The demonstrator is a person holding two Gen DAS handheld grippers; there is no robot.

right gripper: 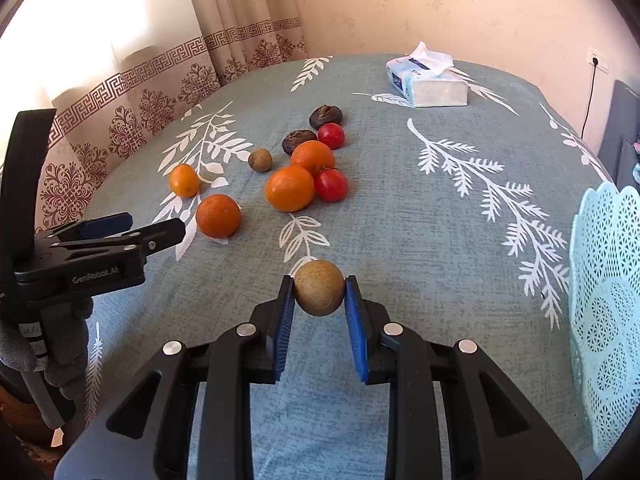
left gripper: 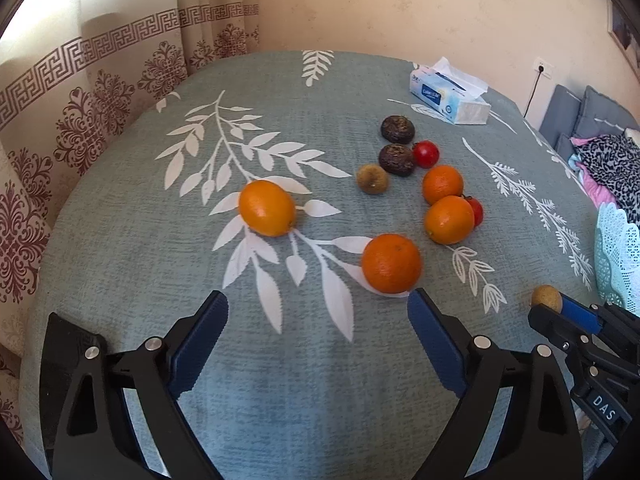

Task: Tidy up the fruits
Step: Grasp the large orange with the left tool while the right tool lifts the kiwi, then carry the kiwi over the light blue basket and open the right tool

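Note:
My right gripper (right gripper: 319,282) is shut on a small round brown fruit (right gripper: 319,288), held just above the grey-green tablecloth (right gripper: 420,240). In the left wrist view this fruit (left gripper: 546,297) shows at the right gripper's tip. My left gripper (left gripper: 318,300) is open with nothing between its fingers. An orange (left gripper: 391,263) lies just beyond its right fingertip (left gripper: 420,300) and another orange (left gripper: 267,208) lies further out to the left. Two more oranges (right gripper: 290,188), two red tomatoes (right gripper: 331,185), two dark wrinkled fruits (right gripper: 299,141) and a second brown fruit (right gripper: 260,159) are clustered mid-table.
A pale blue lattice basket (right gripper: 608,280) stands at the table's right edge. A tissue box (right gripper: 426,80) sits at the far side. Patterned curtains hang behind the table on the left. Clothes lie on a sofa (left gripper: 608,160) at the far right.

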